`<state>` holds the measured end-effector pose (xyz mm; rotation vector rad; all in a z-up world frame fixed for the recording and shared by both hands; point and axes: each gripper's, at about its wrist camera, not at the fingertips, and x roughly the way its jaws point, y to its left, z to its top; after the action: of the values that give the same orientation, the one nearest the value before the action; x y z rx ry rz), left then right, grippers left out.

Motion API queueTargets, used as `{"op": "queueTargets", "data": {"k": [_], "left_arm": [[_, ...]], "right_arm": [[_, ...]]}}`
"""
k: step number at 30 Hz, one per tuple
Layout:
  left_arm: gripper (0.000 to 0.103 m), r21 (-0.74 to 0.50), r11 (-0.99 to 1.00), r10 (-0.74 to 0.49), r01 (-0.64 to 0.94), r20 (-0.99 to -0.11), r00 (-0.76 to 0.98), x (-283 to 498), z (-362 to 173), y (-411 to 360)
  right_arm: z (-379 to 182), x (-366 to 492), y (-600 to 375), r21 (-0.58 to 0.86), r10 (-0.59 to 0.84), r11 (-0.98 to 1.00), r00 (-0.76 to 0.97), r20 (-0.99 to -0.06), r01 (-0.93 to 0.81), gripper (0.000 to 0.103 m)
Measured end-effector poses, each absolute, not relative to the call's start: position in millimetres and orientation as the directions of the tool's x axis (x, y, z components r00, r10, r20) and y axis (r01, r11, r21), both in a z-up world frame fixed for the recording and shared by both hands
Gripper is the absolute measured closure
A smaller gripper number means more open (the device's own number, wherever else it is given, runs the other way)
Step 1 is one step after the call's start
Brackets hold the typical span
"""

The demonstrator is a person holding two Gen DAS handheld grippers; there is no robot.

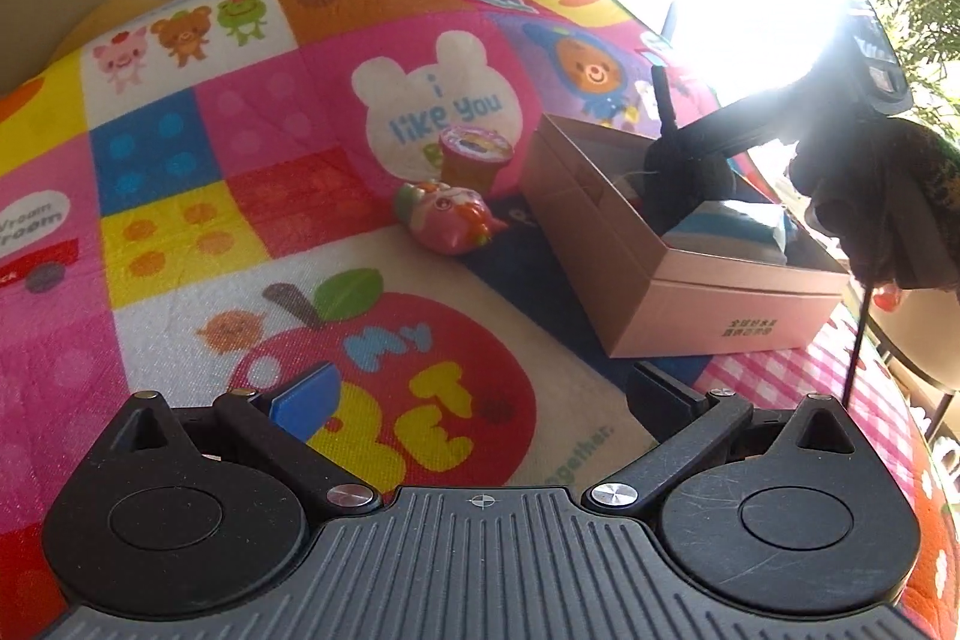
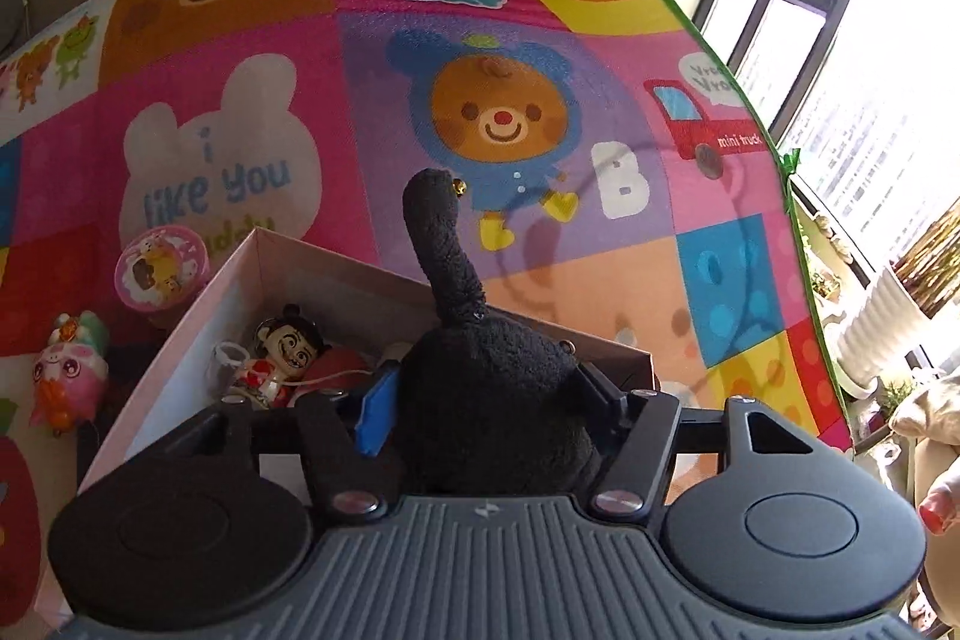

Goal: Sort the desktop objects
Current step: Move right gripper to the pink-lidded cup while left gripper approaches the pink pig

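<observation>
1. The right gripper hangs over the open box, tilted down into it. A black plush sits between its jaws. The plush's tail stands up toward 12 o'clock in the right wrist view, so its long axis runs along the fingers, not across them.

2. The right jaws stand partly apart with the plush filling the gap. Whether the pads still press on it cannot be told: the blue pad lies against the plush's flank at 9 o'clock, but the other pad is hidden behind the fur.

3. A small doll already lies in the box, at 10 o'clock from the plush. The plush's body is over the box's near half, so the drop looks nearly made.

4. The left gripper is wide open and empty, held above the mat.

5. Two things are left on the mat: a pink toy and a cup just behind it. Both lie at 12 o'clock from the left jaws and at 9 o'clock from the box.

6. Judgement: the left gripper is nearer to both and faces them straight on, while the box stands between them and the right gripper. The pink toy's long axis lies roughly across the left jaws' line, from 10 to 4 o'clock.
</observation>
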<state>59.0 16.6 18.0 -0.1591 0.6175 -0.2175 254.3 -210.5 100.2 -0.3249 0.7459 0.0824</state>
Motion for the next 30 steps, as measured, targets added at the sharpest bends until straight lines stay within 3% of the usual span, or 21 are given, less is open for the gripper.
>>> {"op": "queueTargets", "data": {"k": [4, 6, 8, 12, 14, 15, 16, 20, 23, 26, 29, 30], "left_arm": [[0.0, -0.213, 0.964, -0.254, 0.16, -0.557, 0.791, 61, 18, 13], [0.0, -0.217, 0.963, -0.258, 0.161, -0.557, 0.79, 62, 19, 11], [0.0, -0.217, 0.961, -0.265, 0.171, -0.552, 0.791, 59, 21, 10], [0.0, -0.204, 0.964, -0.258, 0.173, -0.543, 0.799, 53, 26, 16], [0.0, -0.209, 0.965, -0.247, 0.156, -0.541, 0.804, 54, 27, 20], [0.0, -0.213, 0.966, -0.242, 0.147, -0.539, 0.807, 55, 27, 22], [0.0, -0.217, 0.966, -0.239, 0.141, -0.538, 0.808, 55, 27, 24], [0.0, -0.209, 0.97, -0.218, 0.12, -0.545, 0.809, 59, 24, 27], [0.0, -0.174, 0.981, -0.172, 0.09, -0.552, 0.816, 62, 20, 28], [0.0, -0.159, 0.985, -0.149, 0.073, -0.543, 0.826, 60, 17, 35], [0.0, -0.181, 0.981, -0.151, 0.062, -0.538, 0.83, 58, 15, 46], [0.0, -0.19, 0.98, -0.152, 0.057, -0.537, 0.83, 57, 13, 50]], "right_arm": [[111, 222, -196, -0.356, 0.024, 0.861, 0.728, -0.685, -0.364, 0.047], [115, 215, -189, -0.363, 0.04, 0.841, 0.715, -0.698, -0.401, 0.04], [121, 216, -187, -0.322, 0.072, 0.856, 0.709, -0.701, -0.405, 0.032], [144, 225, -200, -0.135, 0.185, 0.918, 0.704, -0.686, -0.372, 0.031], [152, 231, -207, -0.062, 0.209, 0.942, 0.719, -0.663, -0.331, 0.04], [154, 236, -210, -0.05, 0.201, 0.95, 0.725, -0.659, -0.309, 0.052], [152, 241, -211, -0.049, 0.183, 0.957, 0.725, -0.664, -0.286, 0.056], [140, 243, -207, -0.079, 0.118, 0.971, 0.739, -0.664, -0.226, 0.059], [148, 230, -183, -0.035, 0.209, 0.954, 0.745, -0.633, -0.298, 0.059], [152, 240, -144, 0.0, 0.269, 0.933, 0.699, -0.662, -0.359, 0.059], [142, 271, -107, 0.034, 0.263, 0.936, 0.635, -0.727, -0.349, 0.054], [137, 282, -97, 0.033, 0.249, 0.941, 0.62, -0.744, -0.338, 0.042]]}}
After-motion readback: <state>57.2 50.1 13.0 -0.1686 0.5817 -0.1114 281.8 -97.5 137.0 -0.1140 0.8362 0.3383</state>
